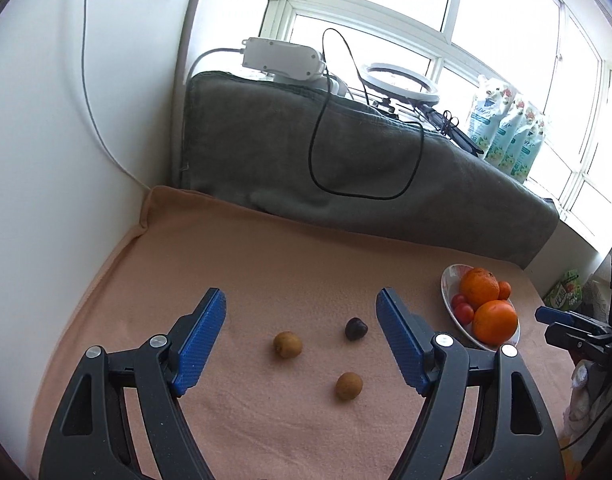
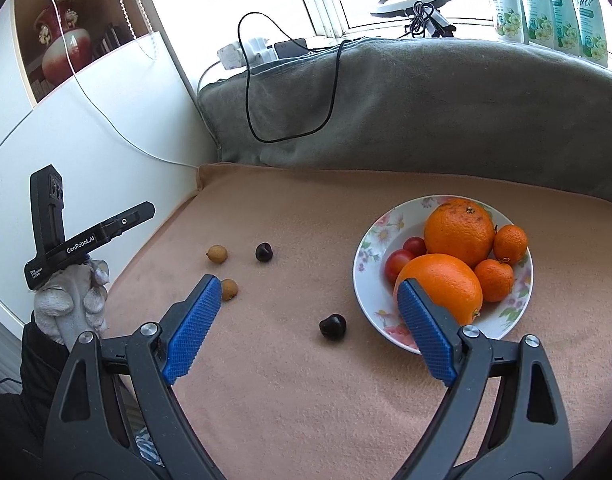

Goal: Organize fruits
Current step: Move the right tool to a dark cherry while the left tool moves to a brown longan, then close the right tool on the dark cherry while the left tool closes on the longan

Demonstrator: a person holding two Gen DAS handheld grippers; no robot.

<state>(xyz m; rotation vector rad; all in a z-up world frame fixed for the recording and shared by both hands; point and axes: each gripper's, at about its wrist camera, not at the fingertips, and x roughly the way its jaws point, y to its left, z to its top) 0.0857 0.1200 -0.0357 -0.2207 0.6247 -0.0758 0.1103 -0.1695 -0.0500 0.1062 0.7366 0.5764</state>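
A floral plate (image 2: 368, 248) (image 1: 449, 280) holds two big oranges (image 2: 458, 230), two small mandarins (image 2: 510, 242) and two cherry tomatoes (image 2: 400, 262). On the peach cloth lie two tan longans (image 1: 287, 344) (image 1: 349, 386) and a dark cherry (image 1: 355, 328). In the right wrist view they show as longans (image 2: 217, 254) (image 2: 229, 289) and cherry (image 2: 263, 251), plus a second dark cherry (image 2: 332, 327). My left gripper (image 1: 302, 300) is open and empty above the longans. My right gripper (image 2: 308, 286) is open and empty over the near cherry, beside the plate.
A grey blanket-covered ledge (image 1: 346, 168) with a black cable loop backs the cloth. A white wall (image 1: 46, 160) stands at left. Refill pouches (image 1: 506, 128) and a ring light (image 1: 402, 80) sit by the window. The left gripper's body (image 2: 86, 236) shows at left.
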